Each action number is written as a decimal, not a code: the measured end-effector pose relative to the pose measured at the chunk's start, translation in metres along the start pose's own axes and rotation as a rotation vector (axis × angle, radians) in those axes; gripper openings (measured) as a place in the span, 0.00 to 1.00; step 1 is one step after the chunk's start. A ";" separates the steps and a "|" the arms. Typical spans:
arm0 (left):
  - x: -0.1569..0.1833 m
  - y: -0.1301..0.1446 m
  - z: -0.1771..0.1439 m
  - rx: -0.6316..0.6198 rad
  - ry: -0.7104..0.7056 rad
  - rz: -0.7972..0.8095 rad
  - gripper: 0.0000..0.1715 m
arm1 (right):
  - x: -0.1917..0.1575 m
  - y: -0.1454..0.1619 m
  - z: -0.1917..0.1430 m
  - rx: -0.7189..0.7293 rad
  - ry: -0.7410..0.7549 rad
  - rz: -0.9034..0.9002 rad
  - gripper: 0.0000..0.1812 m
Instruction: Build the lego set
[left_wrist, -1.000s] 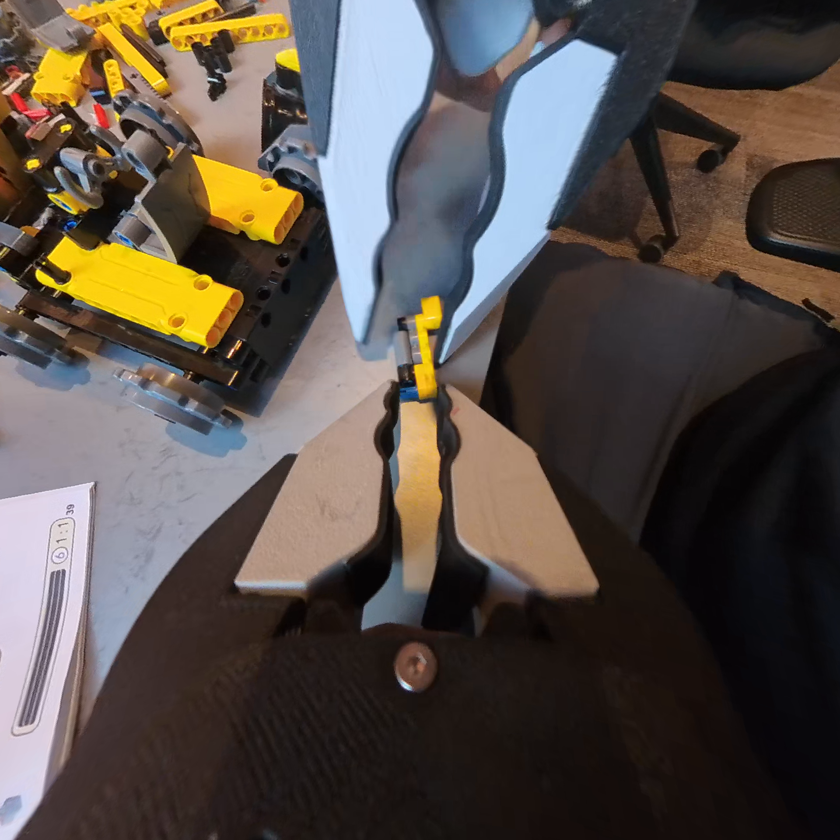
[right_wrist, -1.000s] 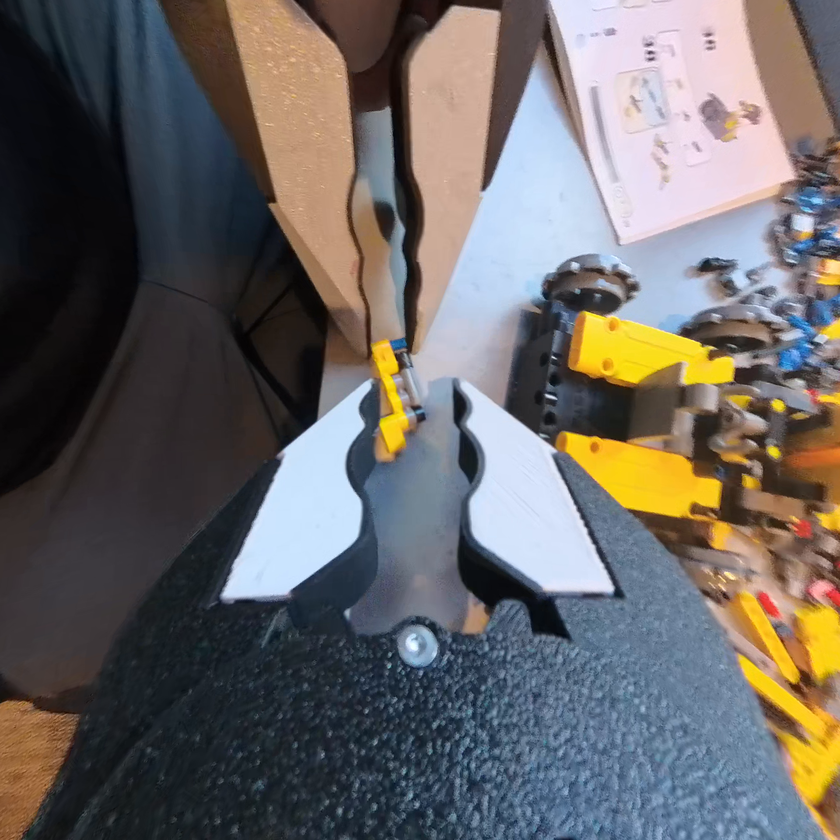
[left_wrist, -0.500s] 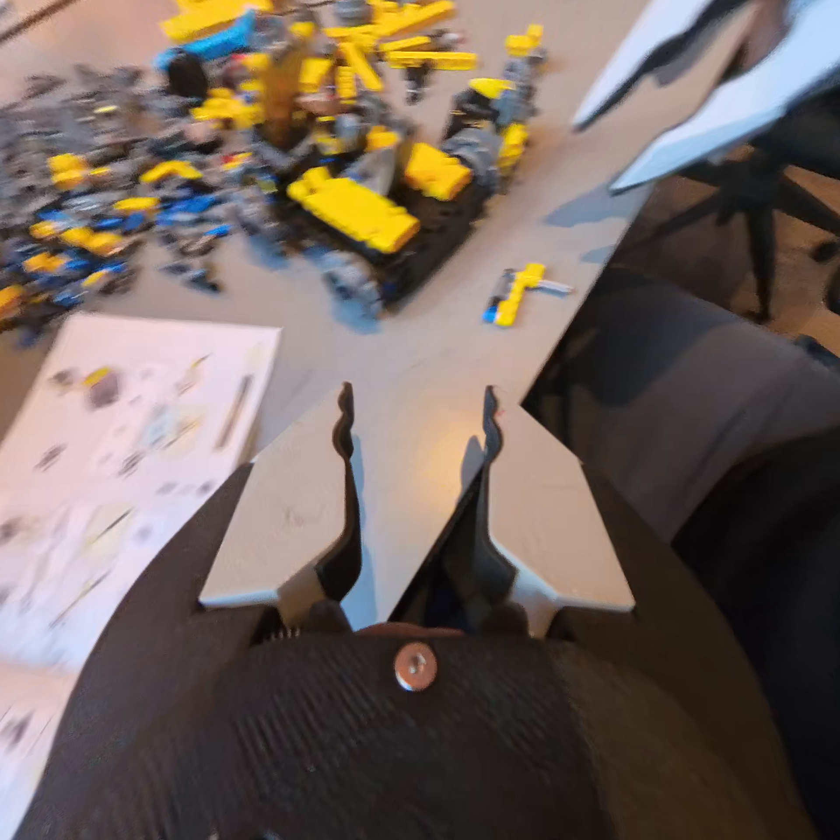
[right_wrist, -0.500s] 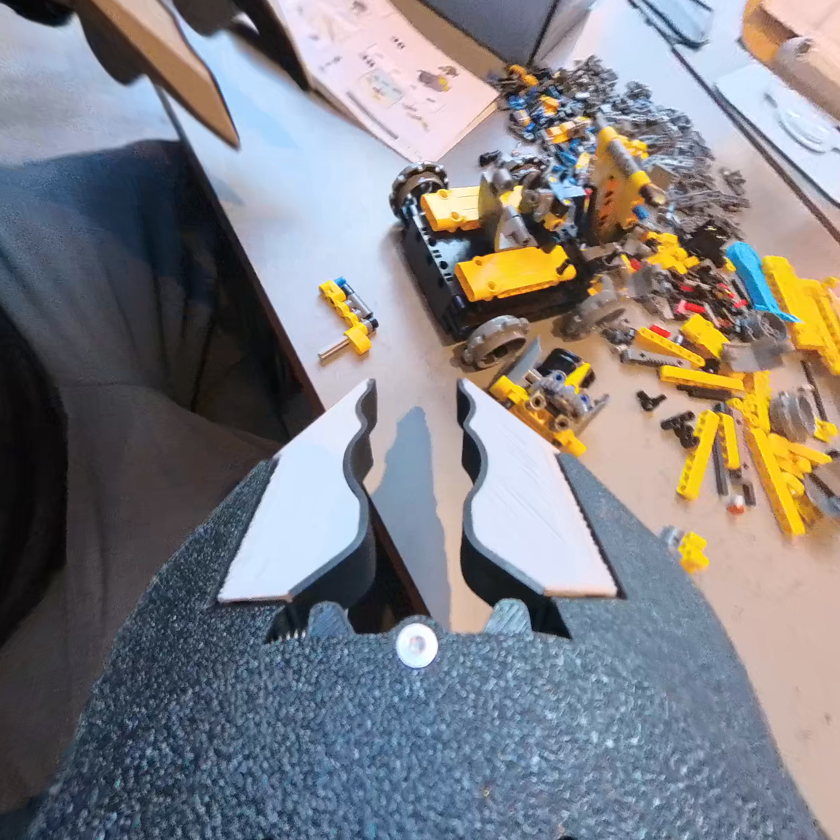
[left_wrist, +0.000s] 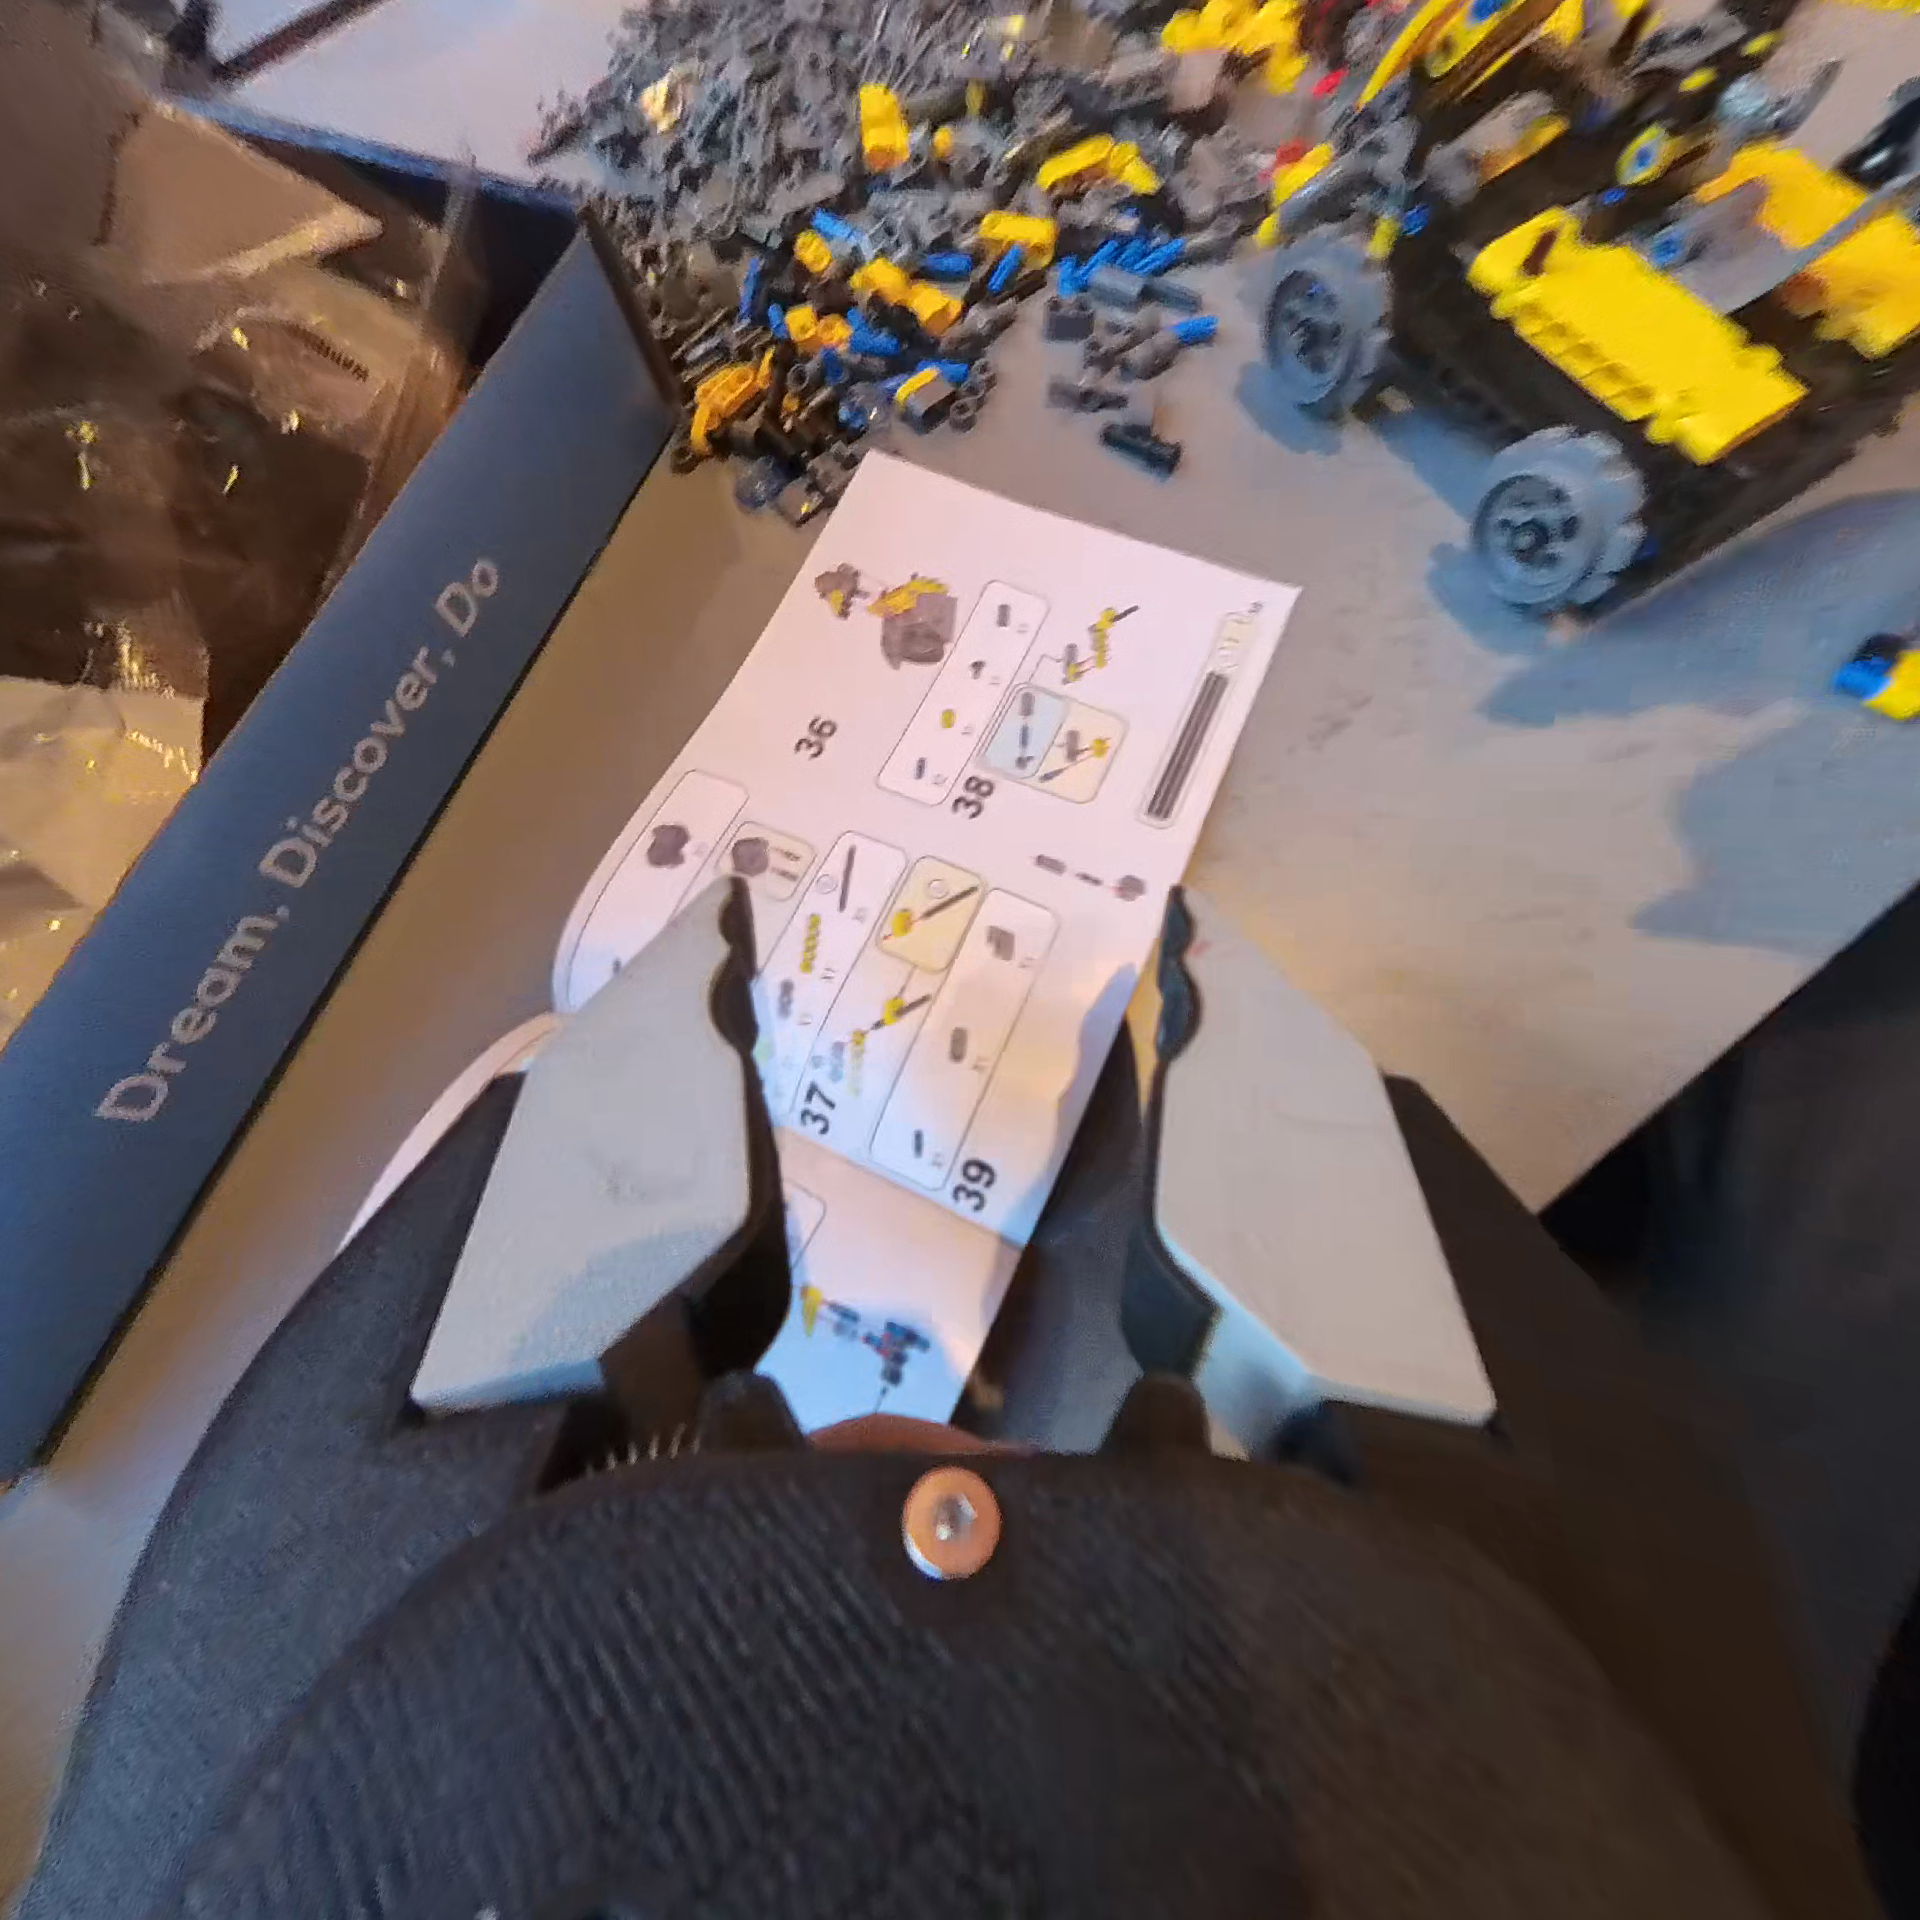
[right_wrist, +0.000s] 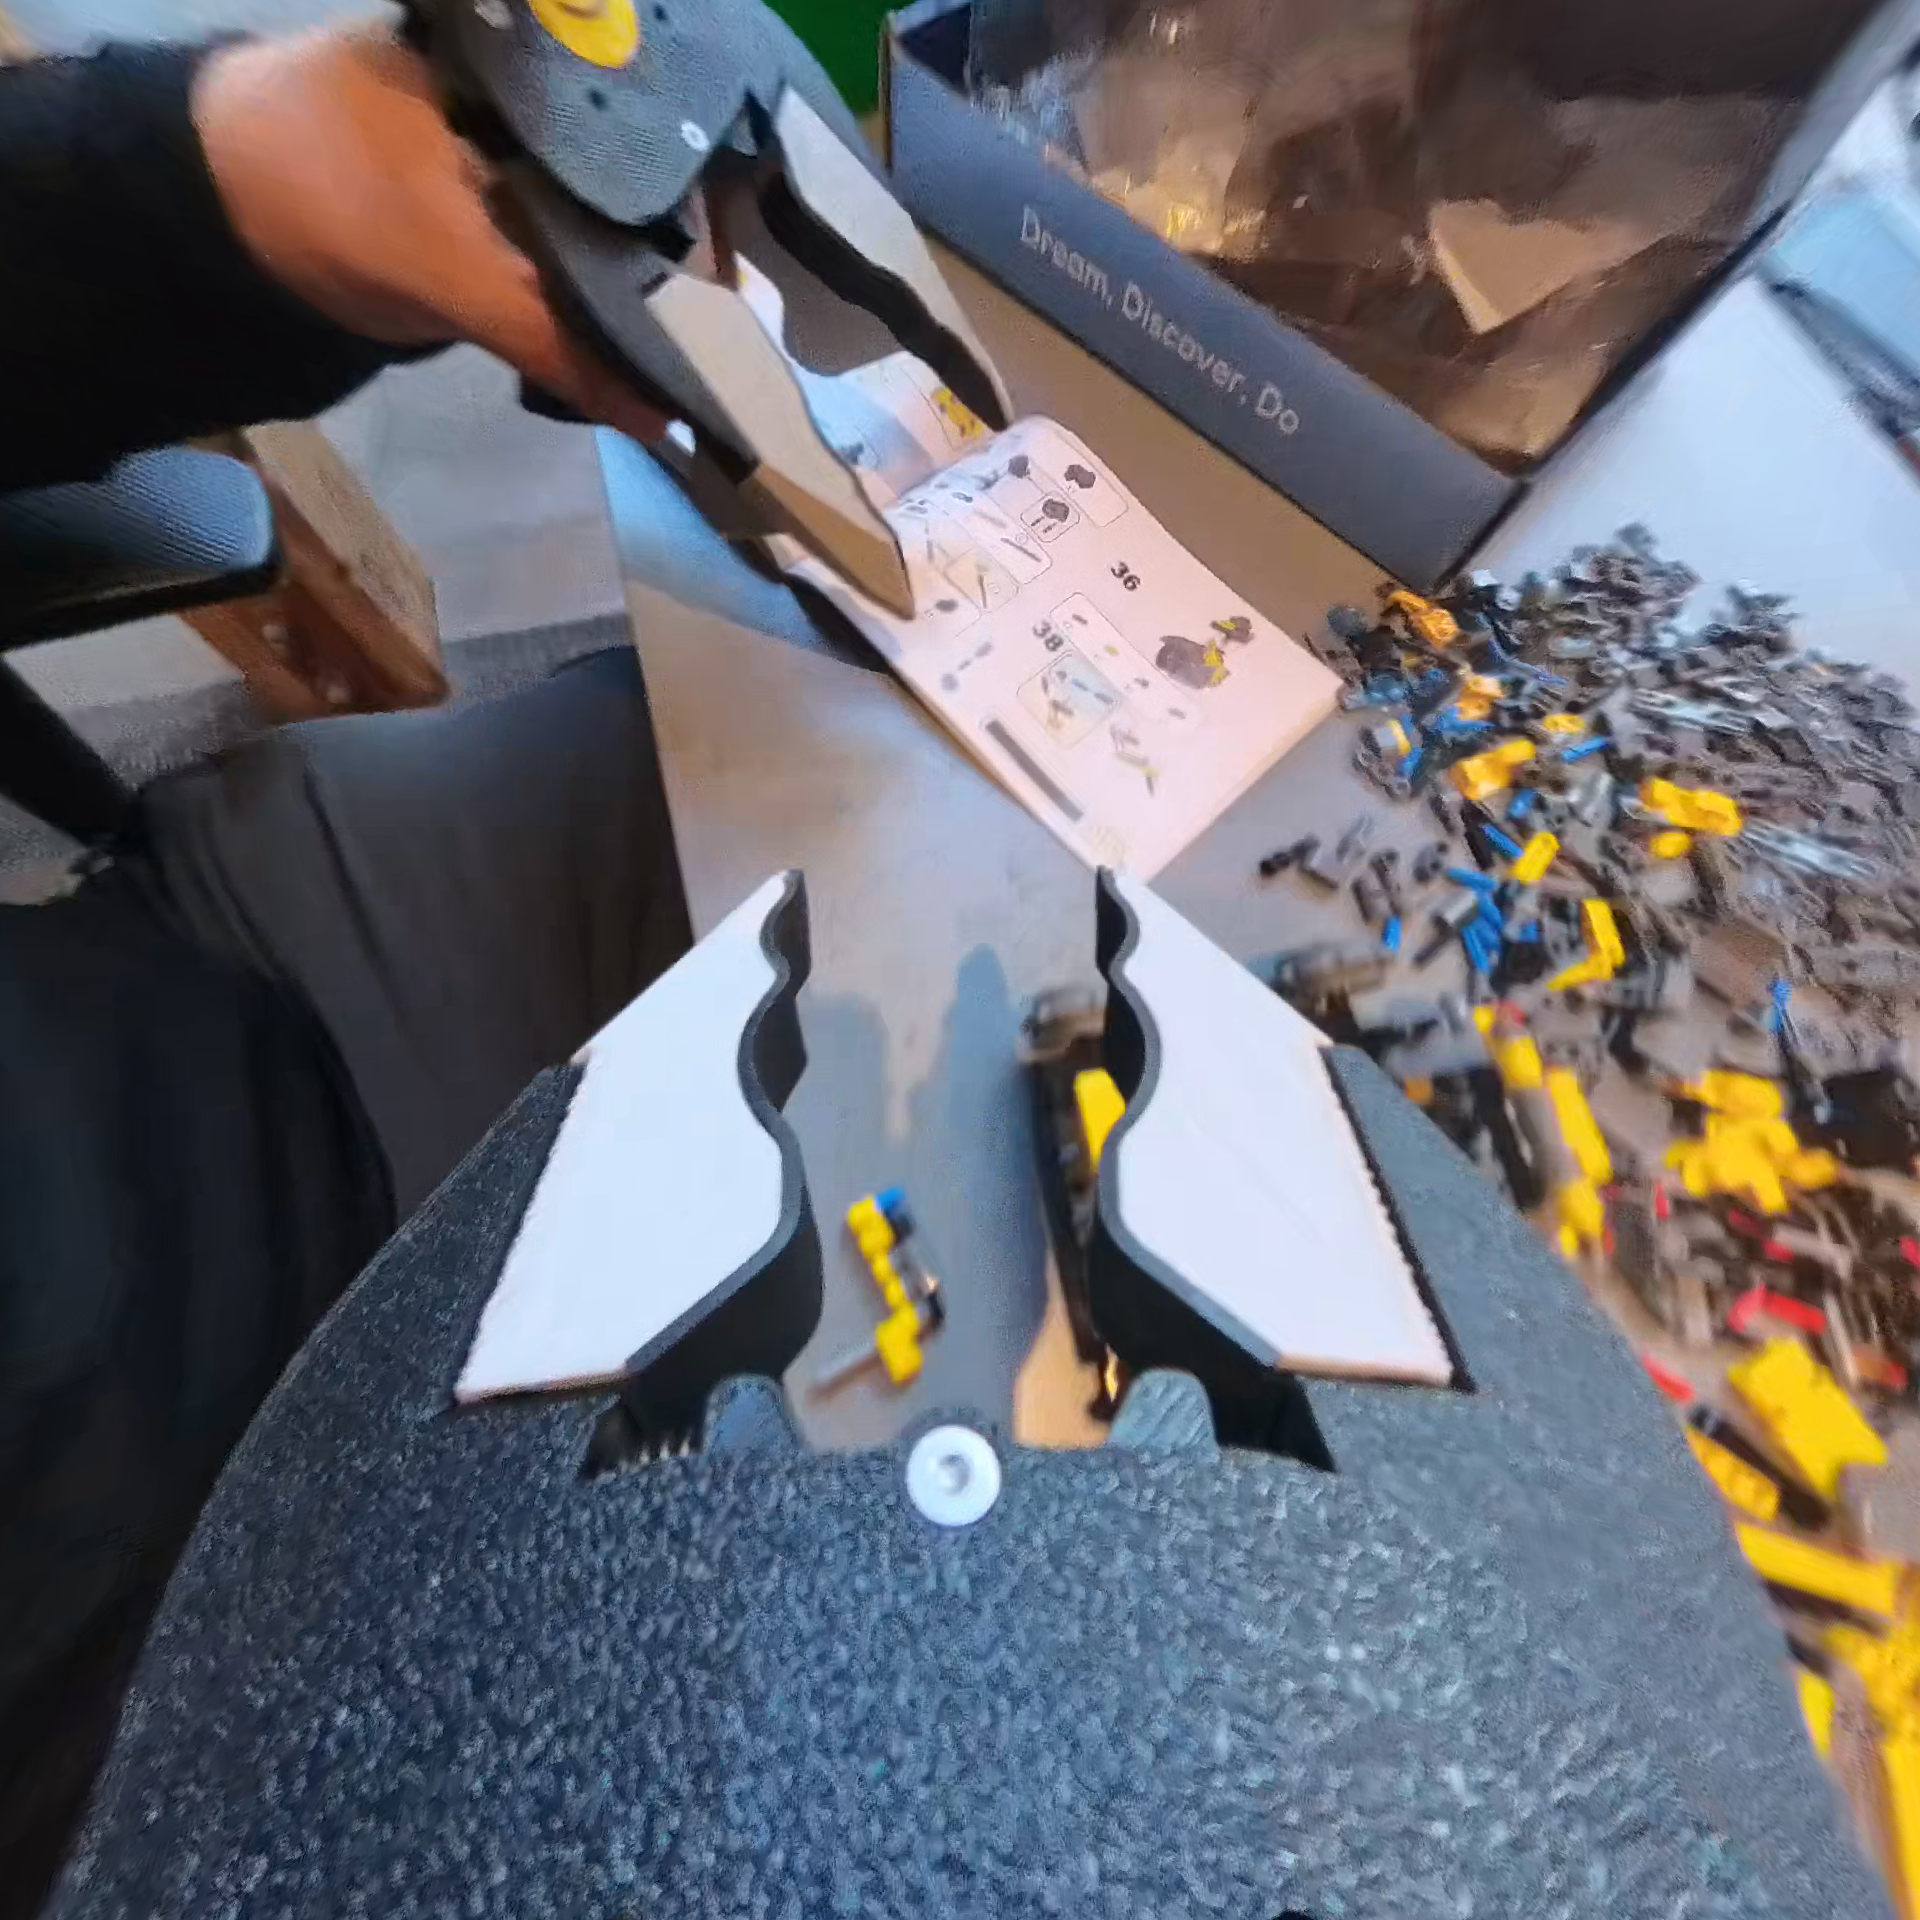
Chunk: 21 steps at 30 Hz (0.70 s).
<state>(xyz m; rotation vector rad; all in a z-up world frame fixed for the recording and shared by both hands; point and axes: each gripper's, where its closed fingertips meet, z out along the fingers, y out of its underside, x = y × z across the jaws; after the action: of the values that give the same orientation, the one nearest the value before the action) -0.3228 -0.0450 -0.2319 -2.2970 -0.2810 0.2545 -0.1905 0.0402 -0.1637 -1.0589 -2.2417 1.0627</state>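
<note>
My left gripper (left_wrist: 954, 899) is open and empty, with its fingertips over a white instruction booklet (left_wrist: 935, 748) lying open on the grey table. In the right wrist view it (right_wrist: 951, 509) is held by a hand above the booklet (right_wrist: 1091, 665). My right gripper (right_wrist: 951, 883) is open and empty above the table's near edge. A small yellow assembly with a blue end and a grey pin (right_wrist: 888, 1288) lies on the table, seen between the right gripper's fingers but not touched. It also shows at the right edge of the left wrist view (left_wrist: 1886, 675).
A dark open box (left_wrist: 312, 727) holding clear plastic bags stands left of the booklet. A pile of loose grey, blue and yellow parts (left_wrist: 883, 260) lies beyond it. A yellow and black vehicle model with grey wheels (left_wrist: 1610, 343) stands to the right. A person's dark-clothed legs are at the table edge.
Both grippers opened and let go of the small yellow assembly, which now lies on the table. The left gripper swung left over the booklet. The right gripper drew back above the assembly.
</note>
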 end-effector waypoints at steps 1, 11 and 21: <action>-0.002 0.005 0.000 -0.025 0.005 -0.002 0.45 | 0.004 -0.008 0.018 -0.074 -0.025 -0.015 0.33; -0.005 0.052 -0.002 -0.026 0.056 0.032 0.47 | 0.066 0.008 0.148 -0.631 -0.239 -0.433 0.38; -0.007 0.057 -0.004 0.051 0.060 0.027 0.48 | 0.057 0.020 0.173 -0.638 -0.372 -0.431 0.40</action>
<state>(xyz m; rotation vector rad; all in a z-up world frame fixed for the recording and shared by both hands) -0.3215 -0.0878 -0.2707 -2.2553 -0.2115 0.2038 -0.3289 0.0149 -0.2805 -0.5532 -3.0363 0.3799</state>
